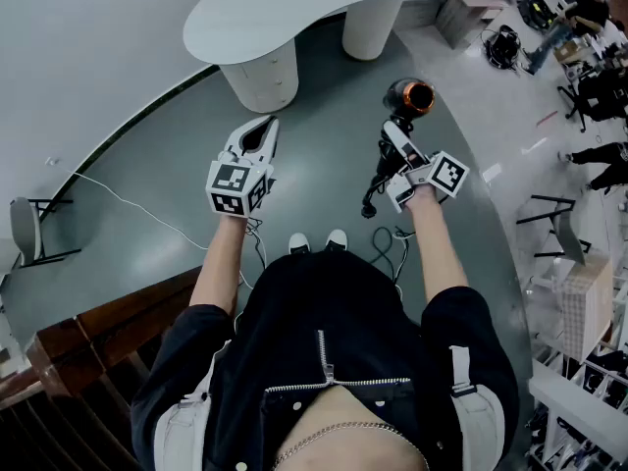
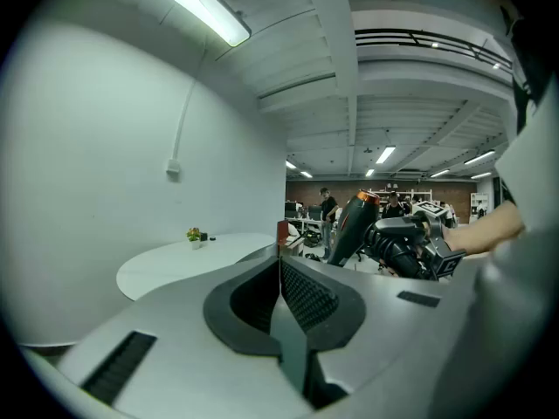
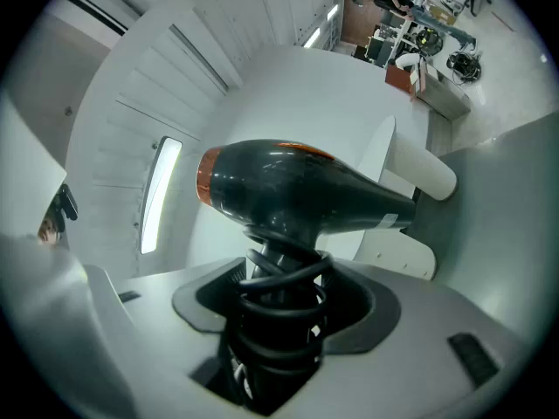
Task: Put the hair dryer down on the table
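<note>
A black hair dryer [image 1: 410, 97] with an orange rear ring is held in the air over the floor, right of the white curved table [image 1: 294, 8]. My right gripper [image 1: 395, 135] is shut on its handle, which has the black cord coiled round it. In the right gripper view the dryer body [image 3: 297, 186] lies crosswise above the jaws, and the gripper [image 3: 279, 299] clasps the wrapped handle. My left gripper [image 1: 263, 130] is shut with nothing in it and points toward the table. From the left gripper view the dryer [image 2: 354, 225] shows to the right, the table [image 2: 183, 264] to the left.
Two thick white legs [image 1: 263, 77] carry the table. A thin white cable [image 1: 137, 209] runs across the grey floor. A wooden railing [image 1: 88, 346] lies at lower left and a chair [image 1: 27, 229] at far left. Desks, chairs and boxes [image 1: 471, 8] crowd the right.
</note>
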